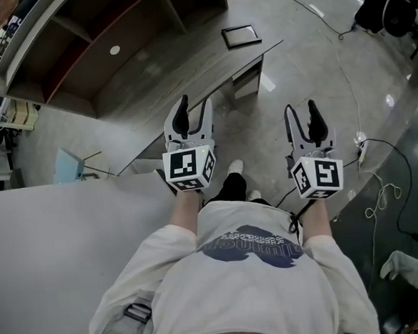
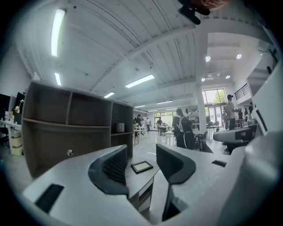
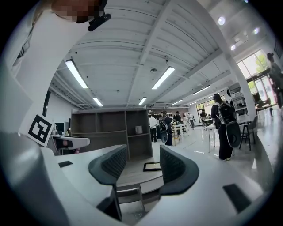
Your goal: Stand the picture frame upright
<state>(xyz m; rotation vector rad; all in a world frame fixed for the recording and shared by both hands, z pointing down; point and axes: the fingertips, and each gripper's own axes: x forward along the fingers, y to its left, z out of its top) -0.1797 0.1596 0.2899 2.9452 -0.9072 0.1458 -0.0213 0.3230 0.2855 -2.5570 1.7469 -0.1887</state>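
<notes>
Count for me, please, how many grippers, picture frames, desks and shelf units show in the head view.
Grippers: 2 (left gripper, right gripper)
Picture frame: 1
Desk: 1
Shelf unit: 1
Total: 5

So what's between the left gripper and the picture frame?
Only bare desk top, as the head view shows, from the open left gripper to the picture frame lying flat near its far end.

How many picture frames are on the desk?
1. The picture frame lies flat near the far end of the desk. No other shows, though the shelves could hide some.
</notes>
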